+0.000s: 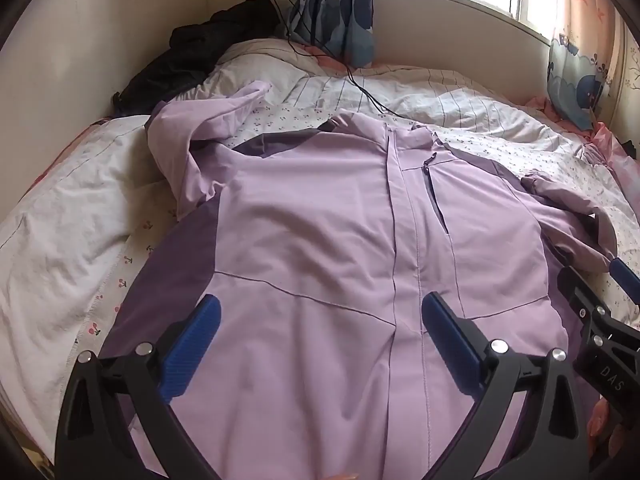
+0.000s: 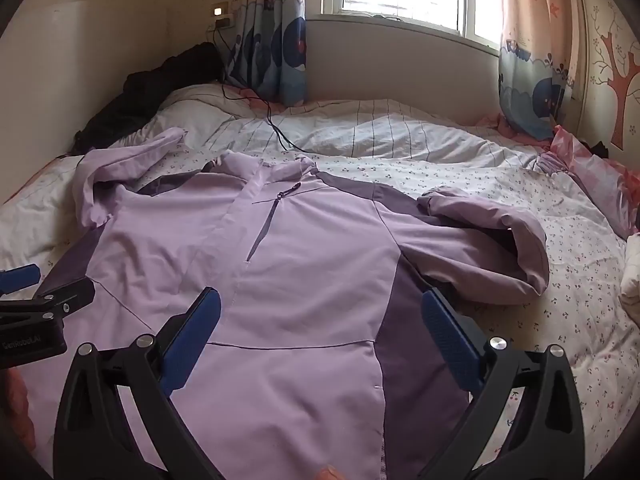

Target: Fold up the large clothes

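A lilac jacket (image 1: pixel 320 240) lies front-up on a bed (image 1: pixel 60 240), collar toward the window, hem toward the cameras. Both hand-held grippers, left (image 1: pixel 320 320) and right (image 2: pixel 320 316), hover open and empty above it. Only the right view shows a tree wall decal (image 2: pixel 616 80).

My left gripper (image 1: pixel 320 320) and right gripper (image 2: pixel 320 316) both hang wide apart over the jacket (image 1: pixel 320 220), nothing between their fingers. Its front lies flat and open to reach. A bunched sleeve (image 2: pixel 500 248) humps up on my right, another sleeve (image 1: pixel 200 148) on my left. A black cable (image 2: pixel 280 128) trails across the bedding beyond the collar.
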The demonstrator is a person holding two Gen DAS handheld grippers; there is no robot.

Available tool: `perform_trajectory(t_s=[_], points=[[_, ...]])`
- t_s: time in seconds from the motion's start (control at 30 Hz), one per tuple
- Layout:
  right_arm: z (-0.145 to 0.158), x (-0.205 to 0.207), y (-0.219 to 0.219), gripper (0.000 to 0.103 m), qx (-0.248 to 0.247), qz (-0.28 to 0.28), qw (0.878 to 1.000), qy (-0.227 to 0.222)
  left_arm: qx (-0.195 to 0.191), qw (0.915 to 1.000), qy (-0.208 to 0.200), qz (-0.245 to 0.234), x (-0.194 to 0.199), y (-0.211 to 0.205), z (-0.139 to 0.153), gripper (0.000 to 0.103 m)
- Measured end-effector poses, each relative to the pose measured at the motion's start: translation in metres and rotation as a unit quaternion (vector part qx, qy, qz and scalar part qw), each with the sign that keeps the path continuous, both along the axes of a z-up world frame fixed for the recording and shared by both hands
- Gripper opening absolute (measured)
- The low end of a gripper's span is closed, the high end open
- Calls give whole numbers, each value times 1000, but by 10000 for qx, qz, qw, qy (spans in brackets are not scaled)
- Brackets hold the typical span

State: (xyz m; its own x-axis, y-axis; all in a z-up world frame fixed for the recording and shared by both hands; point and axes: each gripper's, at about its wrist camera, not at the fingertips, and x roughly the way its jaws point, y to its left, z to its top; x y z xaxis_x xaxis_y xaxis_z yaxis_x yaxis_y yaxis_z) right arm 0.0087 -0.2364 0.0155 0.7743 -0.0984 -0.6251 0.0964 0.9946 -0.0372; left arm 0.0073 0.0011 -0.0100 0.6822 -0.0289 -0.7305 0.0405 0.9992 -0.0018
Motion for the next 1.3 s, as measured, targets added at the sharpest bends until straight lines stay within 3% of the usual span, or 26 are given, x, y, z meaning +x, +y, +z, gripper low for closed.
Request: perform_trajectory(t_s=[0.47, 1.3], points=[[-5, 2, -13, 97, 263, -32, 9993, 260, 46, 9998, 129, -133, 7, -8, -9, 96], [-4, 0, -9, 97, 165, 4, 9996, 224, -41, 9997, 207, -88, 9, -3, -14, 96]])
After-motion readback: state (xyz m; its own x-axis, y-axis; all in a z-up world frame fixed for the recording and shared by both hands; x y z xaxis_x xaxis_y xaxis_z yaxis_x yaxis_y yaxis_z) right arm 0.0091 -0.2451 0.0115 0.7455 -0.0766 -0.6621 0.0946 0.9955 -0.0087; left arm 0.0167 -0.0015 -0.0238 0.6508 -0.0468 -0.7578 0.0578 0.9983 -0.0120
